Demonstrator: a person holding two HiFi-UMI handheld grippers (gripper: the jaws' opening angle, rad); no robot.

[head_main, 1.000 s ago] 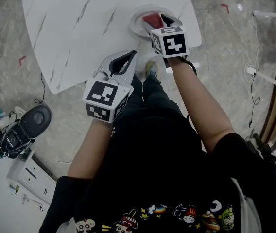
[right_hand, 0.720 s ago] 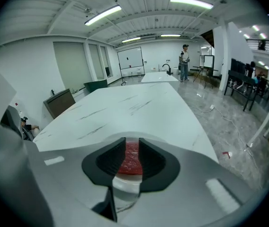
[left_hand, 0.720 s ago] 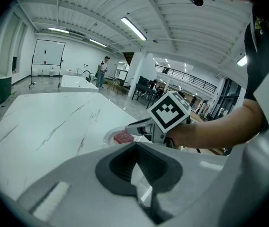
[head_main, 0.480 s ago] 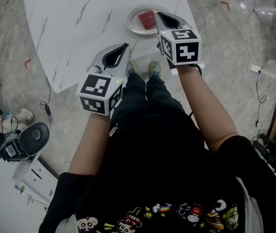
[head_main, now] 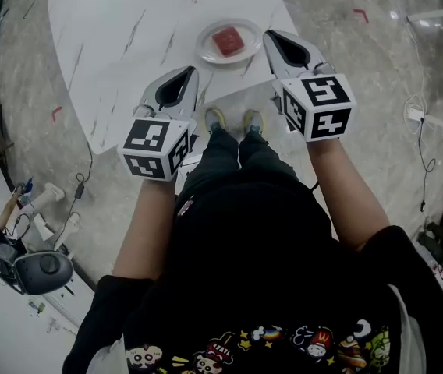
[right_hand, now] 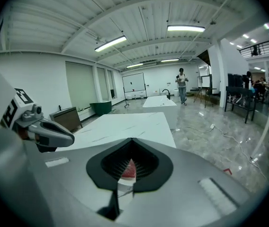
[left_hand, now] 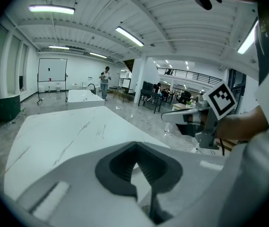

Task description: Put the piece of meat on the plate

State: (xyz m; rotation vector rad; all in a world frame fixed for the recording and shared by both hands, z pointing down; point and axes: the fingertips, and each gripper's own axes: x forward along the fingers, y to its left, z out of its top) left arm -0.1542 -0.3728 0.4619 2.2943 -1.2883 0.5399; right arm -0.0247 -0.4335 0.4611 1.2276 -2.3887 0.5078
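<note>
Hold right gripper (head_main: 271, 37) and left gripper (head_main: 190, 72) shut and empty, well clear; leave meat (head_main: 228, 40) resting on plate (head_main: 204, 53), ahead of and below right jaws; avoid bumping rim.

The meat (head_main: 228, 40) lies on the plate (head_main: 205, 52), which sits on the table (head_main: 120, 45).

The white veined table (head_main: 128, 45) lies ahead of and below both grippers. One plate (head_main: 203, 49) sits on it near its edge, between the tips of the left gripper (head_main: 189, 72) and the right gripper (head_main: 271, 34), closer to the right one. The grey floor (head_main: 377, 61) spreads beneath. On it a cable (head_main: 424, 162) trails right of the right gripper, and two shoes (head_main: 217, 120) stand between the grippers.
</note>
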